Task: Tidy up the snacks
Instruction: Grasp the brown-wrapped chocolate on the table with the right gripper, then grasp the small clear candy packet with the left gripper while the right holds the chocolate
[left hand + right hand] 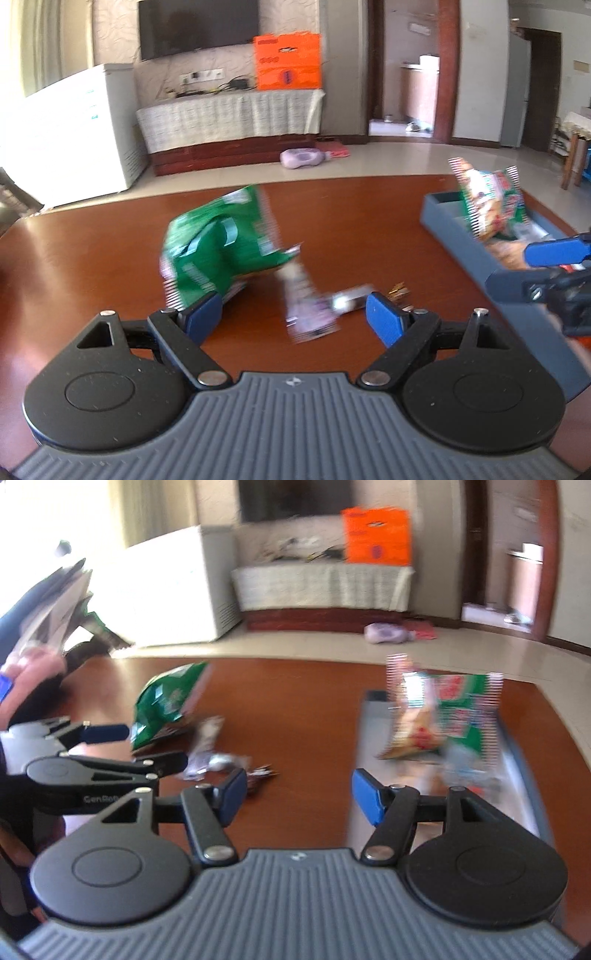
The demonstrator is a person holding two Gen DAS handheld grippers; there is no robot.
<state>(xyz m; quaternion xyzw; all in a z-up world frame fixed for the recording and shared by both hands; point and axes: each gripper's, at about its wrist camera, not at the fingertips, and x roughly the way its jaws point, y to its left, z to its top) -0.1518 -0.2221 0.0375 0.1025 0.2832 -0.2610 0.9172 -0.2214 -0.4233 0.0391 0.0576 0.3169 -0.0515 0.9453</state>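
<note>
On the brown table (110, 258) lies a crumpled green snack bag (221, 243), with a purple-white packet (310, 306) and small wrapped sweets (397, 290) beside it. My left gripper (295, 314) is open just short of them, its left finger next to the green bag. At the right a blue-grey tray (443, 218) holds a colourful snack bag (487, 203) standing on end. My right gripper (301, 794) is open and holds nothing, close to the tray (364, 709) and that bag (443, 716). The right wrist view also shows the green bag (166, 701) and the left gripper (155, 746).
Beyond the table's far edge are the tiled floor, a white chest freezer (81, 129), a cloth-covered TV cabinet (229, 114) with an orange bag (288, 61), and a purple bottle (301, 158) on the floor. A person's hand (33, 672) is at the left.
</note>
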